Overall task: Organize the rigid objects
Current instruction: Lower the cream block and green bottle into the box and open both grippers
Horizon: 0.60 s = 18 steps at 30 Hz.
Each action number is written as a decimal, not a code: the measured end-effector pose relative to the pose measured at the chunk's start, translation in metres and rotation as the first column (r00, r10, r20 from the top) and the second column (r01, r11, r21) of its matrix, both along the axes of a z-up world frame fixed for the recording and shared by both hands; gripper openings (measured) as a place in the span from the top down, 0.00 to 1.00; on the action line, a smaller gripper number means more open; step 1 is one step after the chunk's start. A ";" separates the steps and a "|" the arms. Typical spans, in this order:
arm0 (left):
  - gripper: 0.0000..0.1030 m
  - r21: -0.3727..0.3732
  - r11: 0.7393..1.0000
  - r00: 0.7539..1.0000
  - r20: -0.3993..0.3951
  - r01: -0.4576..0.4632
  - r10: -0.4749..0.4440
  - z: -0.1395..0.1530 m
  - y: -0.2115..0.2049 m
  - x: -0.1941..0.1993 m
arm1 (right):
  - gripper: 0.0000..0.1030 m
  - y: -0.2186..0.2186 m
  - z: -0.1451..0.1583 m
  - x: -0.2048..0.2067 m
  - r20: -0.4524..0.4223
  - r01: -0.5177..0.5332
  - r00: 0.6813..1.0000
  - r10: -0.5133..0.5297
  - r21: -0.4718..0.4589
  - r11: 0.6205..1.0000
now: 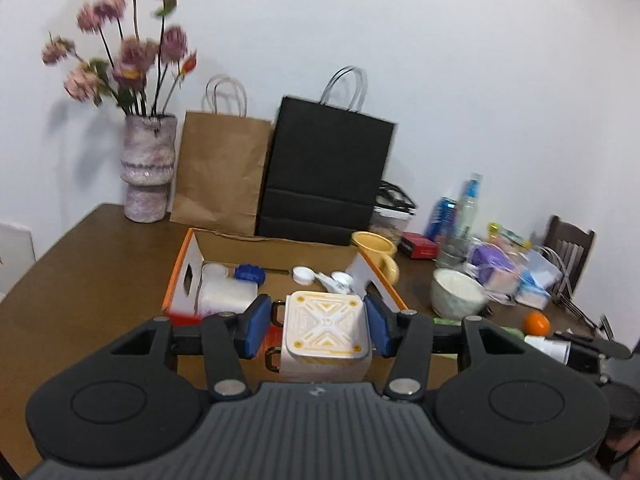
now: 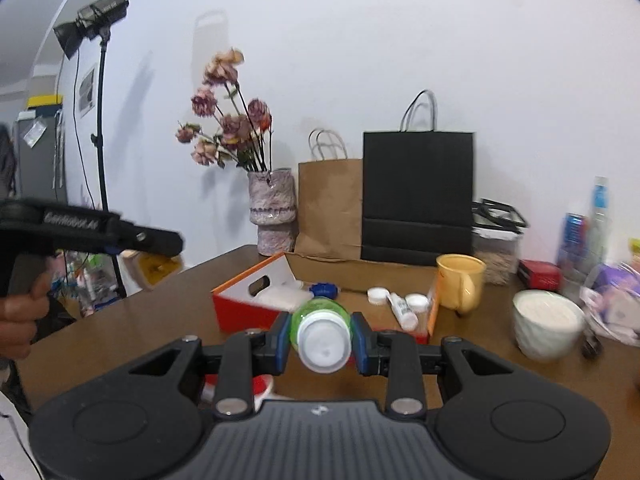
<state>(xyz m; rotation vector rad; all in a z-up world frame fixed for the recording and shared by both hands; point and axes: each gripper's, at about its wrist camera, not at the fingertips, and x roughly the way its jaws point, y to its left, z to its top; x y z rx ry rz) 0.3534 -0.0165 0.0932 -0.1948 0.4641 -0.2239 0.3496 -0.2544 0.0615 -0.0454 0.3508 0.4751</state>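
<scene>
Blue pads of the left gripper (image 1: 316,326) press on both sides of a white cube (image 1: 325,328) with a yellow-patterned top, so the claw is partly closed and has firm hold of it. The cube hangs above the near edge of the box (image 1: 280,248), an open cardboard tray with orange and white walls standing on the brown table (image 1: 100,272). Inside the box lie a white tub (image 1: 226,290), a blue cap (image 1: 250,272) and some small white lids (image 1: 302,276) with a tube among them.

The right gripper (image 2: 322,338) is closed down on a green bottle (image 2: 320,320) with a white cap, which points back at the camera; its jaws stand narrow, pads flat against the bottle's sides. The bottle is held above the table, just in front of the box. In the right view the left gripper shows at the left edge, held by a hand (image 2: 20,316), with what seems to be the cube in its jaws, though blur makes that unsure.

A yellow mug (image 1: 378,252) stands just beside the box's right wall. A white bowl (image 1: 458,294) sits to the right of it, and an orange (image 1: 537,323) lies further right. Behind the box a brown bag (image 1: 220,172) and a black bag (image 1: 328,176) lean at the wall, with a vase (image 1: 147,168) of pink flowers to their left.
</scene>
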 end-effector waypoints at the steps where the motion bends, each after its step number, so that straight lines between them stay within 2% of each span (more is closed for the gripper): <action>1: 0.51 -0.005 1.000 1.000 -0.028 0.001 -0.001 0.000 -0.002 0.027 | 0.71 0.004 0.002 0.028 -0.009 -0.011 1.000 0.011 -0.007 1.000; 5: 0.51 -0.028 0.999 0.984 -0.175 -0.024 0.019 -0.016 -0.006 0.133 | 0.71 0.030 0.007 0.130 -0.068 -0.054 0.996 0.051 -0.049 0.997; 8: 0.50 -0.007 0.999 0.963 -0.267 -0.047 0.044 -0.042 -0.014 0.201 | 0.71 0.052 -0.004 0.200 -0.136 -0.085 0.988 0.073 -0.088 0.992; 13: 0.50 0.064 0.996 0.928 -0.363 -0.061 0.080 -0.088 -0.024 0.273 | 0.71 0.076 -0.044 0.289 -0.285 -0.115 0.956 0.073 -0.134 0.984; 18: 0.49 0.053 0.997 0.908 -0.412 -0.056 0.072 -0.114 -0.020 0.310 | 0.70 0.084 -0.071 0.330 -0.373 -0.103 0.927 0.038 -0.155 0.983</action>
